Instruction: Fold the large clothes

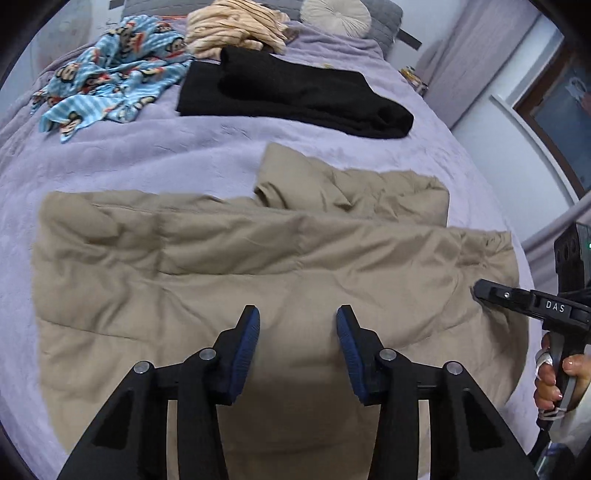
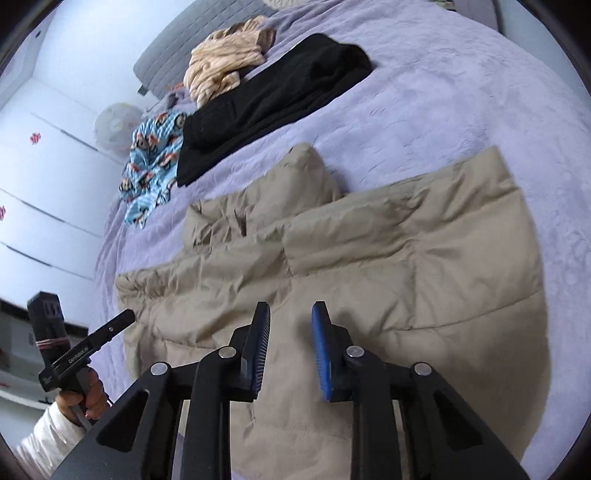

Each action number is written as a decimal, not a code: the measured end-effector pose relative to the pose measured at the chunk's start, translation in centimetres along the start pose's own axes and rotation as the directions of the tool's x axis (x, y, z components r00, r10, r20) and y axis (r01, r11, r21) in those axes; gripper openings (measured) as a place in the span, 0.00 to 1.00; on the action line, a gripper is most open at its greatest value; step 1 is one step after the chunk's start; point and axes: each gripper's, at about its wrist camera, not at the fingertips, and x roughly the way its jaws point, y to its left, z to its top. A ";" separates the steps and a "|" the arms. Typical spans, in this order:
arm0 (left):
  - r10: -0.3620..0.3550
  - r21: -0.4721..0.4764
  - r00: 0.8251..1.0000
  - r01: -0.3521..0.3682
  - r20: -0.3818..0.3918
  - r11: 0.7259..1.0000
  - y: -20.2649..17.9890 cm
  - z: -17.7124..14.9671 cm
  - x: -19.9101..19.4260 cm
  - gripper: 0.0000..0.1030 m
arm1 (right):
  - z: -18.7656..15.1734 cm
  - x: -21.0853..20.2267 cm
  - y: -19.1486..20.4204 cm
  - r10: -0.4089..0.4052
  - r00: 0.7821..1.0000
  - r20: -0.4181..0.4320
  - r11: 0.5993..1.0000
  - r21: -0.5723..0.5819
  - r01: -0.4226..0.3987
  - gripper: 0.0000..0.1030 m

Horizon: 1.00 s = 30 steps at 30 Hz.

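A large beige padded jacket [image 1: 240, 266] lies spread on the lilac bed, folded over on itself with a sleeve bunched at its far side; it also shows in the right wrist view [image 2: 388, 266]. My left gripper [image 1: 297, 317] is open and empty, hovering above the jacket's near middle. My right gripper [image 2: 290, 314] is open and empty above the jacket's near part. In the left wrist view the right gripper [image 1: 480, 290] reaches in from the right, over the jacket's right edge. In the right wrist view the left gripper [image 2: 125, 317] shows at the left, by the jacket's left edge.
A black garment [image 1: 288, 92] lies behind the jacket. A blue monkey-print cloth [image 1: 110, 85] and a peach striped cloth [image 1: 232, 29] lie at the back, near a round cushion [image 1: 336, 14]. Lilac bedspread [image 1: 129, 155] surrounds the jacket. White cupboards [image 2: 44, 177] stand left.
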 end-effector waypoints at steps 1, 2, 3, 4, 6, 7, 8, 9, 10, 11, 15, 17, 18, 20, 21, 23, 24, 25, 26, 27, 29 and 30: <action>0.023 0.009 1.000 -0.023 0.006 1.000 -0.7 0.0 1.3 0.45 | -0.1 1.5 0.2 -0.011 1.000 -0.012 1.000 -0.010 0.011 0.23; 0.042 0.016 0.999 -0.042 0.015 0.999 -1.1 0.2 2.3 0.45 | -0.1 3.0 0.2 -0.022 1.000 -0.020 1.000 -0.011 0.022 0.23; 0.060 0.019 0.998 -0.060 0.030 0.998 -1.2 0.6 3.2 0.45 | 0.0 4.2 0.2 -0.040 0.999 -0.020 0.999 -0.016 0.040 0.22; 0.069 0.008 0.997 -0.070 0.039 0.998 -1.0 1.2 3.9 0.45 | 0.2 4.9 0.3 -0.057 0.998 -0.012 0.998 -0.023 0.057 0.20; 0.076 -0.039 0.996 -0.075 0.042 0.996 0.0 2.4 5.3 0.45 | 1.2 6.5 -0.1 -0.086 0.996 0.006 0.996 -0.027 0.086 0.17; 0.073 -0.056 0.997 -0.071 0.040 0.996 0.3 2.9 6.0 0.45 | 1.8 7.0 -0.4 -0.086 0.996 0.008 0.996 -0.022 0.086 0.14; 0.074 -0.063 0.997 -0.071 0.034 0.995 0.4 3.4 6.7 0.45 | 2.3 7.6 -0.7 -0.087 0.996 0.010 0.996 -0.017 0.087 0.10; 0.079 -0.062 0.997 -0.077 0.028 0.995 0.4 3.7 7.1 0.45 | 2.8 8.2 -1.1 -0.093 0.996 0.009 0.996 -0.010 0.093 0.06; 0.084 -0.055 0.996 -0.083 0.020 0.995 0.4 3.9 7.2 0.45 | 3.2 8.7 -1.4 -0.097 0.995 0.008 0.995 -0.001 0.097 0.01; 0.084 -0.039 0.996 -0.084 0.011 0.996 0.2 4.0 6.9 0.45 | 3.6 9.1 -1.8 -0.090 0.996 0.000 0.996 0.014 0.090 0.00; 0.176 0.038 0.982 -0.179 0.073 0.983 2.2 4.2 3.8 0.45 | 4.3 7.7 -2.0 -0.086 0.996 -0.029 0.996 0.005 0.087 0.00; 0.253 0.007 0.963 -0.255 0.091 0.967 5.2 4.3 2.5 0.45 | 4.6 5.7 -2.4 -0.153 0.988 0.004 0.987 -0.053 0.153 0.01; 0.279 -0.037 0.957 -0.277 0.082 0.960 7.5 4.3 2.3 0.45 | 4.8 4.5 -3.2 -0.198 0.980 0.030 0.977 -0.068 0.200 0.01; 0.296 -0.138 0.953 -0.286 0.056 0.948 11.5 4.1 2.3 0.45 | 5.3 2.9 -5.8 -0.264 0.962 0.064 0.963 -0.037 0.266 0.01; 0.291 -0.184 0.956 -0.278 0.043 0.943 13.1 3.8 2.6 0.45 | 5.7 2.3 -7.8 -0.282 0.957 0.071 0.959 0.015 0.282 0.01; 0.278 -0.239 0.960 -0.264 0.024 0.934 14.8 3.4 3.6 0.45 | 6.0 2.2 -11.4 -0.248 0.967 0.061 0.959 0.156 0.237 0.00; 0.279 -0.240 0.960 -0.266 0.018 0.933 14.9 3.3 4.3 0.45 | 5.9 2.6 -13.0 -0.216 0.975 0.057 0.954 0.225 0.199 0.00; 0.290 -0.230 0.957 -0.279 0.016 0.932 14.7 3.3 4.8 0.45 | 5.8 3.1 -13.9 -0.194 0.980 0.055 0.948 0.267 0.172 0.00; 0.306 -0.215 0.952 -0.296 0.015 0.931 14.4 3.3 5.4 0.45 | 5.8 3.8 -14.5 -0.183 0.982 0.052 0.943 0.292 0.160 0.00; 0.321 -0.205 0.947 -0.311 0.013 0.928 14.2 3.5 5.9 0.45 | 5.8 4.3 -14.5 -0.193 0.980 0.051 0.943 0.286 0.171 0.00; 0.333 -0.216 0.943 -0.324 0.005 0.921 14.3 3.7 6.3 0.46 | 6.1 5.3 -13.7 -0.232 0.971 0.048 0.944 0.253 0.213 0.00; 0.333 -0.228 0.943 -0.324 -0.001 0.918 14.5 3.8 6.1 0.46 | 6.3 5.5 -13.4 -0.247 0.968 0.044 0.943 0.243 0.230 0.00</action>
